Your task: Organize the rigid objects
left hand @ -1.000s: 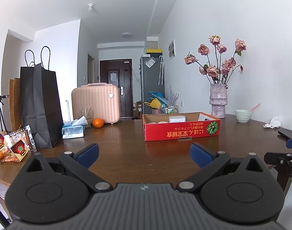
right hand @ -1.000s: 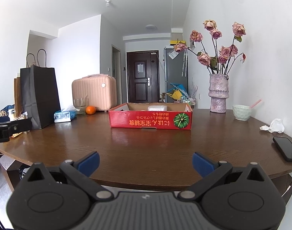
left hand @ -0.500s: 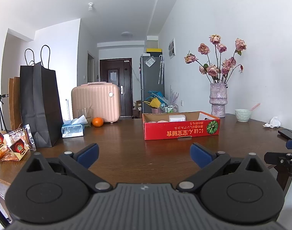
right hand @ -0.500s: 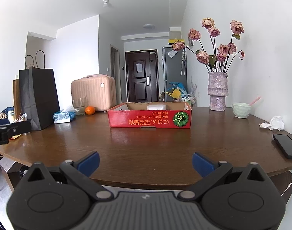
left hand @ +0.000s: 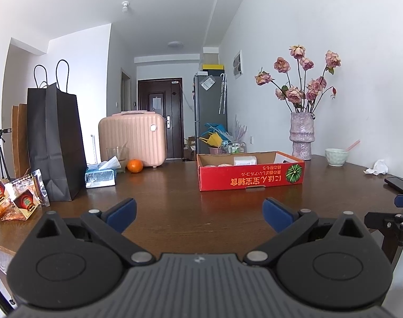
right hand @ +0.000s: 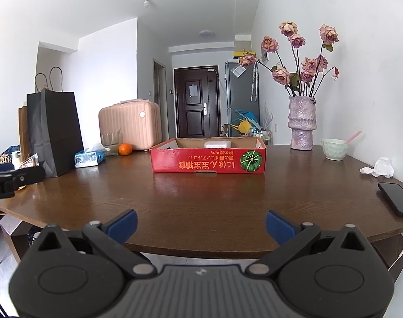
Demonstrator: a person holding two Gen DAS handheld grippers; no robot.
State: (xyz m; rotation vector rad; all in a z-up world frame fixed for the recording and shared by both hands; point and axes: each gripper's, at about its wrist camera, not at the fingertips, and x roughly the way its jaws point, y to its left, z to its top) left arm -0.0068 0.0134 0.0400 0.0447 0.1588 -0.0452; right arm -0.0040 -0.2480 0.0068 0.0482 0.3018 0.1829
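Note:
A shallow red cardboard box (left hand: 250, 179) (right hand: 209, 162) stands on the brown table, with a white packet (left hand: 244, 160) (right hand: 217, 144) lying inside it. An orange (left hand: 134, 165) (right hand: 125, 149) rests at the far left beside a tissue pack (left hand: 100, 177) (right hand: 89, 157). My left gripper (left hand: 198, 213) hovers open over the table's near left part, nothing between its blue pads. At the table's front edge, my right gripper (right hand: 200, 226) is open and empty too. Both stay well short of the box.
A black paper bag (left hand: 53, 143) and snack packets (left hand: 14, 201) stand at the left. Behind them is a pink case (left hand: 134, 137). At the right are a vase of roses (right hand: 302, 122), a green bowl (right hand: 334, 149), crumpled tissue (right hand: 379, 168) and a phone (right hand: 396, 194).
Both views drifted only slightly; the right gripper's view shifted a little so the box sits marginally further left. Both grippers stay open and empty.

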